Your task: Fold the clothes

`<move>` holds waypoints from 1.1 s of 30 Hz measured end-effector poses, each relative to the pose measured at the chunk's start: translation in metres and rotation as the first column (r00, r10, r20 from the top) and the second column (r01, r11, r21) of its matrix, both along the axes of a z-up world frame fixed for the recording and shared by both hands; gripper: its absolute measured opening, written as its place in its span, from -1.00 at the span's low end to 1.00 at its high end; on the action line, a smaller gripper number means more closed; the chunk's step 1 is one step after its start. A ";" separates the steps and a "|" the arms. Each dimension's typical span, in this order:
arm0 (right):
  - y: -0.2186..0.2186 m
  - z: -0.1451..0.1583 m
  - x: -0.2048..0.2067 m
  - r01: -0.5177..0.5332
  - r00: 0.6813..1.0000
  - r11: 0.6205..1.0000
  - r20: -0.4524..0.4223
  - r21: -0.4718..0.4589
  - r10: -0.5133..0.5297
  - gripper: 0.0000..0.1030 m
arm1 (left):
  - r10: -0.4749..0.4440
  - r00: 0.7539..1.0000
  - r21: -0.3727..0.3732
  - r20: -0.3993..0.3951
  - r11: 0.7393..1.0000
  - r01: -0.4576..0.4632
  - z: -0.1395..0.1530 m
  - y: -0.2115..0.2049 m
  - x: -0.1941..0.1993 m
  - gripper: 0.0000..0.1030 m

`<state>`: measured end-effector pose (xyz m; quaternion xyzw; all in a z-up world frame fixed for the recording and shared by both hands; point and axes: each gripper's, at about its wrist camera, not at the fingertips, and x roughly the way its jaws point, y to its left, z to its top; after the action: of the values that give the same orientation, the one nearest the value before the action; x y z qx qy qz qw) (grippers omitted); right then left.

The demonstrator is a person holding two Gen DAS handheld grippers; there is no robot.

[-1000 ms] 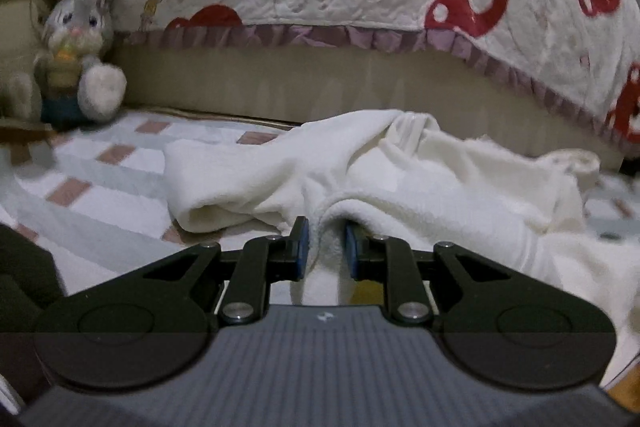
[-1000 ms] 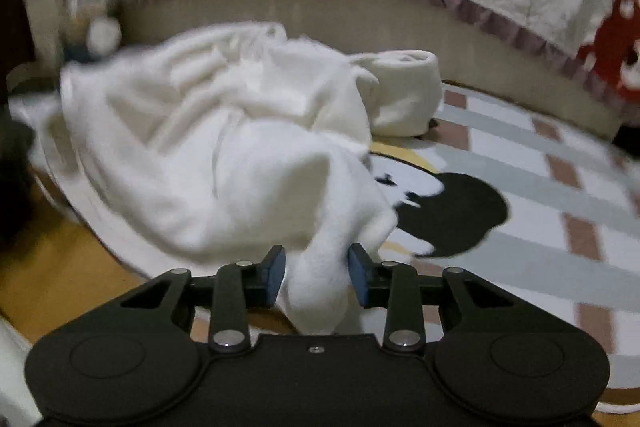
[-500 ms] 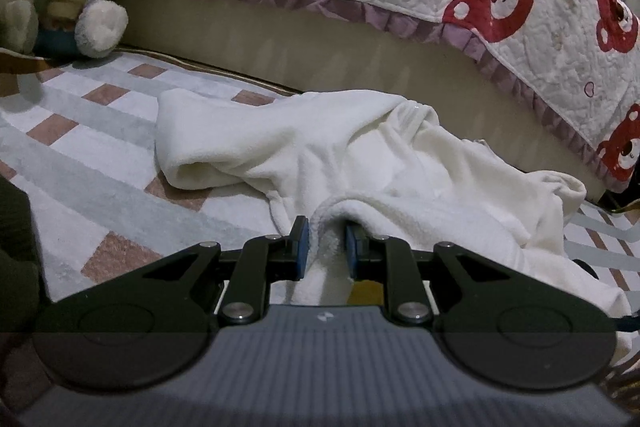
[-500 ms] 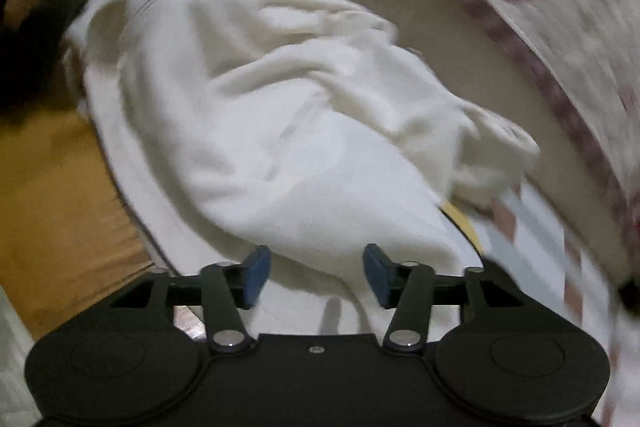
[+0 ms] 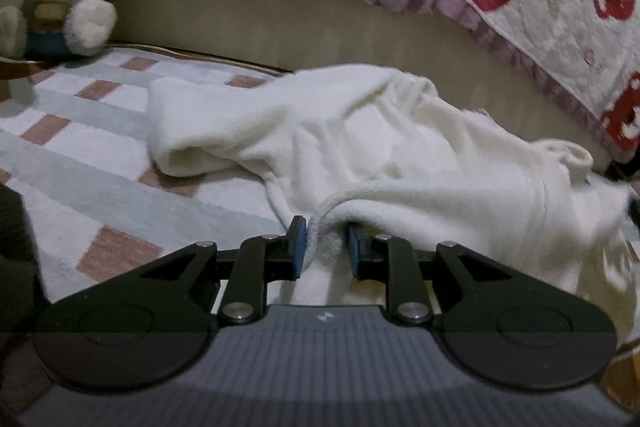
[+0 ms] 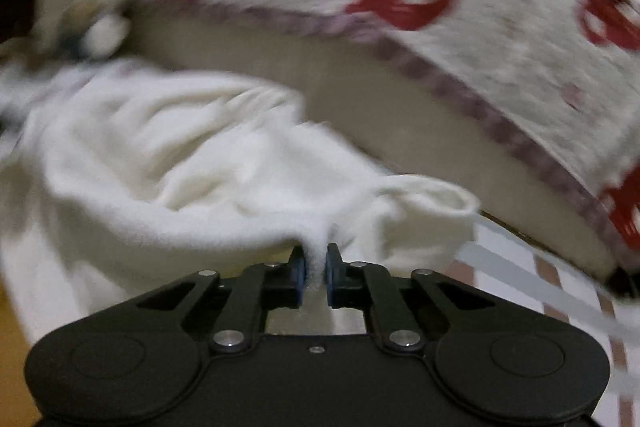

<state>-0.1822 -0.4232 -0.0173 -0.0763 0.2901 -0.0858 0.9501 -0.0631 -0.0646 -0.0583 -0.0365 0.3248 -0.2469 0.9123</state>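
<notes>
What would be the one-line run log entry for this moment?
left gripper: shut on white fleece garment | right gripper: shut on garment | garment: crumpled on checked rug

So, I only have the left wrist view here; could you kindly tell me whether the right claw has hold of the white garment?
Observer: Yes, the right claw is shut on a pinch of the white garment.
Operator: Thank you. What lies just right of that pinch?
Observer: An open cuff, resting on the checked rug.
Operator: Is that view sharp enough to trust?
Observer: The claw is sharp; the bear-print quilt behind is motion-blurred.
</notes>
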 end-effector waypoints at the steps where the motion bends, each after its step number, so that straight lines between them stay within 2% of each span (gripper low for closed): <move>1: -0.010 0.002 0.007 0.048 0.999 0.998 0.011 0.027 -0.049 -0.82 | -0.018 1.000 0.004 -0.008 1.000 0.018 -0.001 -0.003 -0.001 -0.48; 4: -0.040 0.004 0.019 0.193 0.981 0.980 0.022 0.054 -0.194 -0.83 | -0.109 0.994 0.040 -0.032 0.993 0.110 -0.008 -0.019 -0.011 -0.31; 6: -0.049 -0.002 0.027 0.236 0.972 0.971 -0.001 0.040 -0.236 -0.83 | -0.171 0.984 0.092 -0.040 0.980 0.174 -0.013 -0.033 -0.021 -0.19; 7: -0.053 -0.006 0.032 0.253 0.968 0.967 -0.019 0.039 -0.252 -0.83 | -0.209 0.977 0.140 -0.035 0.967 0.212 -0.017 -0.041 -0.029 -0.18; 9: -0.070 -0.011 0.032 0.291 0.957 0.948 -0.048 0.126 -0.287 -0.83 | -0.277 0.960 0.258 -0.029 0.926 0.275 -0.025 -0.055 -0.045 -0.04; 11: -0.089 -0.012 0.021 0.319 0.947 0.908 -0.054 0.271 -0.317 -0.82 | -0.331 0.944 0.391 -0.013 0.867 0.309 -0.036 -0.068 -0.060 -0.01; 12: -0.096 -0.012 0.017 0.326 0.944 0.887 -0.055 0.326 -0.327 -0.82 | -0.342 0.940 0.436 -0.001 0.846 0.308 -0.040 -0.072 -0.066 -0.01; 14: -0.104 -0.014 0.009 0.332 0.940 0.863 -0.061 0.381 -0.334 -0.82 | -0.351 0.936 0.472 0.017 0.828 0.302 -0.043 -0.076 -0.070 0.06; 15: -0.106 -0.015 0.007 0.333 0.940 0.862 -0.069 0.383 -0.333 -0.82 | -0.354 0.935 0.485 0.024 0.822 0.299 -0.044 -0.078 -0.072 0.07; 19: -0.105 -0.012 0.004 0.312 0.950 0.883 -0.089 0.351 -0.300 -0.80 | -0.309 0.951 0.473 0.033 0.843 0.257 -0.040 -0.070 -0.070 0.08; 20: -0.106 -0.011 0.005 0.310 0.951 0.888 -0.105 0.339 -0.292 -0.78 | -0.290 0.956 0.481 0.053 0.846 0.230 -0.038 -0.067 -0.070 -0.01; 21: -0.108 -0.013 0.010 0.319 0.948 0.891 -0.128 0.323 -0.293 -0.76 | -0.273 0.959 0.495 0.078 0.845 0.201 -0.036 -0.064 -0.069 -0.29; 23: -0.112 -0.016 0.022 0.333 0.940 0.893 -0.186 0.302 -0.287 -0.53 | -0.258 0.959 0.533 0.113 0.831 0.161 -0.034 -0.062 -0.069 -0.39; 24: -0.115 -0.017 0.031 0.344 0.933 0.888 -0.222 0.305 -0.285 -0.48 | -0.258 0.958 0.551 0.124 0.821 0.150 -0.033 -0.062 -0.070 -0.47; 26: -0.121 -0.018 0.048 0.373 0.911 0.871 -0.303 0.320 -0.279 -0.32 | -0.261 0.957 0.560 0.122 0.815 0.151 -0.033 -0.062 -0.073 -0.49; 27: -0.125 -0.018 0.053 0.407 0.892 0.849 -0.347 0.336 -0.290 -0.24 | -0.262 0.956 0.573 0.133 0.807 0.141 -0.033 -0.062 -0.075 -0.50; 28: -0.134 -0.019 0.047 0.424 0.889 0.792 -0.368 0.439 -0.272 -0.06 | -0.260 0.954 0.586 0.148 0.801 0.127 -0.032 -0.062 -0.077 -0.50; 29: -0.142 -0.019 0.041 0.439 0.887 0.721 -0.386 0.536 -0.252 -0.05 | -0.250 0.955 0.581 0.158 0.806 0.115 -0.031 -0.061 -0.076 -0.50; 30: -0.151 -0.019 0.035 0.449 0.886 0.640 -0.402 0.624 -0.230 -0.06 | -0.227 0.961 0.556 0.154 0.824 0.106 -0.027 -0.057 -0.073 -0.50; 31: -0.158 -0.020 0.021 0.418 0.907 0.530 -0.373 0.738 -0.196 -0.08 | -0.205 0.967 0.531 0.151 0.842 0.096 -0.024 -0.054 -0.070 -0.49; 32: -0.158 -0.018 0.007 0.387 0.922 0.484 -0.338 0.785 -0.189 -0.08 | -0.182 0.973 0.504 0.144 0.859 0.086 -0.021 -0.050 -0.066 -0.47; 33: -0.151 -0.013 -0.004 0.358 0.933 0.533 -0.307 0.767 -0.186 -0.08 | -0.158 0.979 0.477 0.129 0.875 0.079 -0.020 -0.047 -0.059 -0.45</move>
<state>-0.1859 -0.5743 -0.0306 0.4053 0.3932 -0.0833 0.8211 -0.1224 -0.1115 -0.0786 0.2257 0.3005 -0.2188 0.9005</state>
